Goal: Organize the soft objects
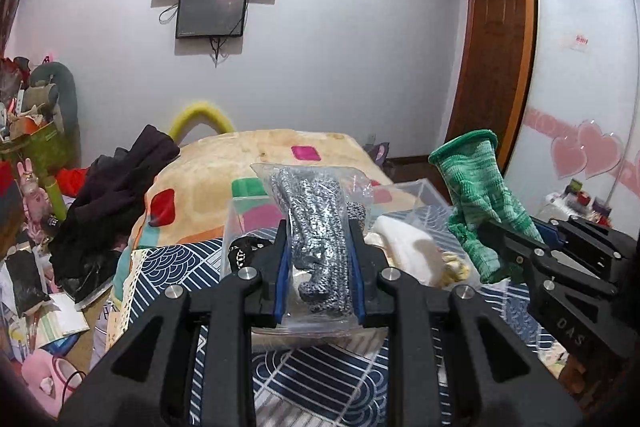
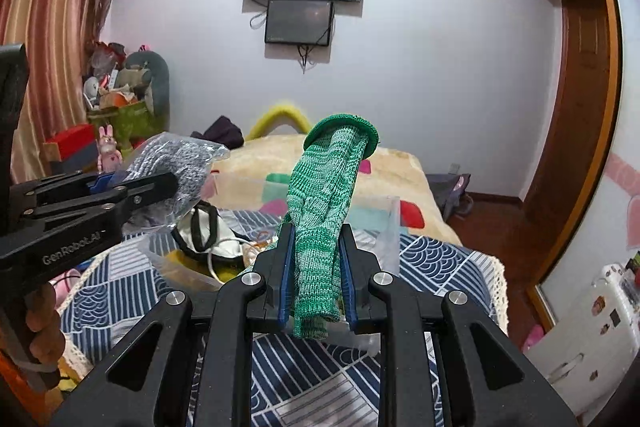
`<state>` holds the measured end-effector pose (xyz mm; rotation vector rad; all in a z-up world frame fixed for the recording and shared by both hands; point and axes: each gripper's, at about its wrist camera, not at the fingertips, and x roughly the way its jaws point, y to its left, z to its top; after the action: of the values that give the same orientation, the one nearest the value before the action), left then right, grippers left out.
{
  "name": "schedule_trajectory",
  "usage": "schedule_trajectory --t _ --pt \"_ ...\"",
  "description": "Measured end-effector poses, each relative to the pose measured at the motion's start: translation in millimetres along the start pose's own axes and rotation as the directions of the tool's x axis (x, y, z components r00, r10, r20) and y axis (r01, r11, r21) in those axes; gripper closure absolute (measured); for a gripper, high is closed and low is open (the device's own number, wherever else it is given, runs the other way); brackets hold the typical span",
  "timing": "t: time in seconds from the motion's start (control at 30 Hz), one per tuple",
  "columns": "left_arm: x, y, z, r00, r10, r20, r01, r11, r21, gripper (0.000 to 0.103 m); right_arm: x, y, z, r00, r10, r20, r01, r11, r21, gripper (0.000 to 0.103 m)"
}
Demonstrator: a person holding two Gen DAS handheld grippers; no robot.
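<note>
Gloves were both held aloft: the left gripper had its fingers clenched on a bagged grey glove, the right gripper on a green glove. Neither was stowed yet; a clear bin below already held other soft items.

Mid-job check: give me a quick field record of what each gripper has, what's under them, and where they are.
left gripper: shut on bagged grey gloves, a clear plastic bag with speckled grey knit inside, held upright
right gripper: shut on green glove, cuff pointing up
height: both items lifted clear above the bin
clear bin: below the grippers, holding a white cloth and other soft items
surface: blue patterned cloth under the bin
background: bed blanket beyond
</note>
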<state>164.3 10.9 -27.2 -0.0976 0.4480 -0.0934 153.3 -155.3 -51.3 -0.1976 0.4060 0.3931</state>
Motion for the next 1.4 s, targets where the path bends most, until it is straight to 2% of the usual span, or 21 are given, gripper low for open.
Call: schedule_trajectory --t 0.27,0.5,0.67,0.73,0.9,1.07,1.17,1.4 --pt "59.1 2.6 -13.3 0.993 0.036 -0.108 -0.036 0.999 0.005 0.078 38.1 -10.3 -9.7 0.994 -0.009 -0.110 0.014 0.999 0.041 0.084" --pt "89.0 7.3 -33.4 0.980 0.018 -0.197 -0.015 1.000 0.015 0.076 35.8 -7.4 -18.1 0.990 -0.032 -0.140 0.037 0.999 0.032 0.079" --pt "84.4 8.3 -34.6 0.980 0.015 -0.198 -0.014 1.000 0.006 0.066 24.3 -12.7 -14.7 0.991 -0.033 -0.132 0.039 0.998 0.041 0.062" --pt "77.7 8.4 -34.6 0.982 0.016 -0.190 -0.016 1.000 0.002 0.062 20.0 -15.5 -12.8 0.992 -0.032 -0.119 0.039 0.998 0.053 0.054" --pt "53.5 6.6 -30.3 0.989 0.014 -0.149 -0.016 1.000 -0.010 0.055 2.9 -19.2 -6.1 0.998 -0.032 -0.063 0.036 0.997 0.063 0.047" --pt "16.4 -0.2 -17.0 0.998 0.015 -0.060 -0.015 1.000 0.003 0.045 -23.8 -13.3 7.1 0.999 -0.042 0.022 0.040 0.998 0.050 0.040" --pt "-11.7 -5.7 -9.2 1.000 0.009 0.004 -0.009 1.000 0.011 0.040 -38.9 -7.6 13.4 0.996 -0.041 0.076 0.037 0.998 0.049 0.034" --pt "-60.2 -10.2 -1.5 0.996 0.010 0.094 -0.012 1.000 0.016 0.027 -77.0 -1.2 21.9 0.980 -0.031 0.199 0.021 0.998 0.052 0.020"
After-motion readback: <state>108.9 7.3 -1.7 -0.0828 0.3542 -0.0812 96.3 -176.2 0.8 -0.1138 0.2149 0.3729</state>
